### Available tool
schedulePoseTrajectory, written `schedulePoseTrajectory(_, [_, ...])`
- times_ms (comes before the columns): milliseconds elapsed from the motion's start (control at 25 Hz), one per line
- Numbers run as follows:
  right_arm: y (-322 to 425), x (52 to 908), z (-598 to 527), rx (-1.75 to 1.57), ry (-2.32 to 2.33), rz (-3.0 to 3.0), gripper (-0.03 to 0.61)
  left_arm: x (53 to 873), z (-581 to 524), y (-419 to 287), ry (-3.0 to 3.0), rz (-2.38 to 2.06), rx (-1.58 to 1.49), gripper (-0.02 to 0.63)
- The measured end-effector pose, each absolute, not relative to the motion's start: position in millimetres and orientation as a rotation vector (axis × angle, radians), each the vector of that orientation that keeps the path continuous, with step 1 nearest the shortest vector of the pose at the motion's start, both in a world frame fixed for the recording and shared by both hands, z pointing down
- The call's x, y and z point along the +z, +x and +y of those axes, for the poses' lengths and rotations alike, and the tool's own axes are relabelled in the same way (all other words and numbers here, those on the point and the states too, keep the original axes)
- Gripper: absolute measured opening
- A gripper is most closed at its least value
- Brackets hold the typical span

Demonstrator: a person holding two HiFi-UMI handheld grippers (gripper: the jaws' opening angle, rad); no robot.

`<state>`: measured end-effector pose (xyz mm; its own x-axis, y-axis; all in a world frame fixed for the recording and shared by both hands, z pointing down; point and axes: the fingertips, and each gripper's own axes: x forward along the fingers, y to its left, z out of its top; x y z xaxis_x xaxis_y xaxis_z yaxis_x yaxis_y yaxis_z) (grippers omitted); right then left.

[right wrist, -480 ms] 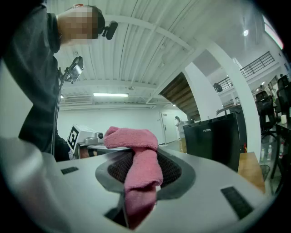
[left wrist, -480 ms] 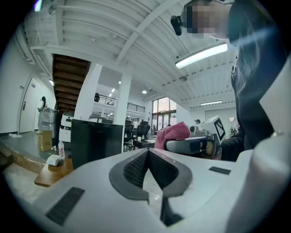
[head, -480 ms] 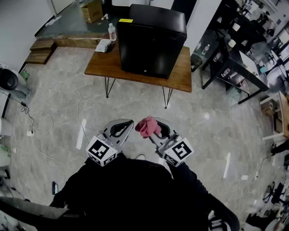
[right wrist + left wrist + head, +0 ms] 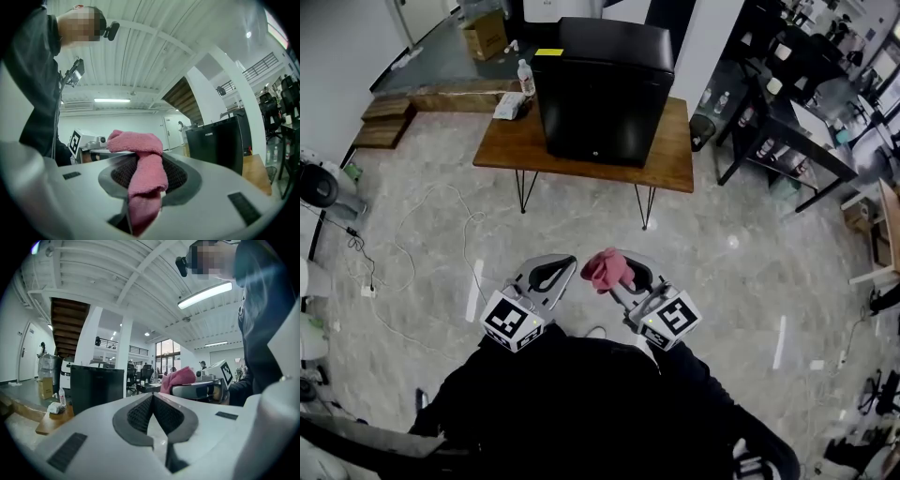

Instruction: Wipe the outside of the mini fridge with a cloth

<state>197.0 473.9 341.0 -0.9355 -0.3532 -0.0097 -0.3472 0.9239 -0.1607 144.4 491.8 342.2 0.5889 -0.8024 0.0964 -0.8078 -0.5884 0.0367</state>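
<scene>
The black mini fridge (image 4: 605,89) stands on a low wooden table (image 4: 675,155) ahead of me, some way across the floor; it also shows as a dark box in the left gripper view (image 4: 96,387) and the right gripper view (image 4: 220,140). My right gripper (image 4: 617,270) is shut on a pink cloth (image 4: 606,268), which bunches above the jaws and hangs down between them (image 4: 143,180). My left gripper (image 4: 553,272) is shut with nothing in it (image 4: 153,411). Both are held close to my body, side by side, far from the fridge.
A water bottle (image 4: 525,77) and a white packet (image 4: 508,107) lie on the table's left end. A cardboard box (image 4: 486,34) sits beyond. Cables (image 4: 412,244) trail over the marble floor at left. Black desks (image 4: 787,131) and chairs stand at right.
The view has shifted slightly: the fridge and table sit a little higher and further left in the head view. Both grippers keep their places and grip.
</scene>
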Motion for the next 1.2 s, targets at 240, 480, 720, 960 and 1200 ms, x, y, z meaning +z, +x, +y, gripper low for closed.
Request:
schedulePoseTrajectory(240, [213, 338, 466, -0.265, -0.613, 3.032, 0.132, 334, 490, 157, 2.741, -1.381, 0.103, 0.006])
schedulePoseTrajectory(480, [206, 340, 454, -0.290, -0.622, 3.011, 0.132, 336, 477, 146, 2.726, -1.378, 0.109, 0.006])
schedulePoseTrajectory(720, [173, 364, 419, -0.285, -0.695, 3.066, 0.132, 351, 437, 104, 2.711, -1.422, 0.113, 0.006])
schedulePoseTrajectory(960, [125, 364, 345, -0.243, -0.781, 3.093, 0.132, 353, 356, 43, 2.695, -1.454, 0.103, 0.006])
schedulePoseTrajectory(1200, [46, 355, 248, -0.112, -0.948, 3.071, 0.132, 353, 263, -39, 2.685, -1.482, 0.075, 0.006])
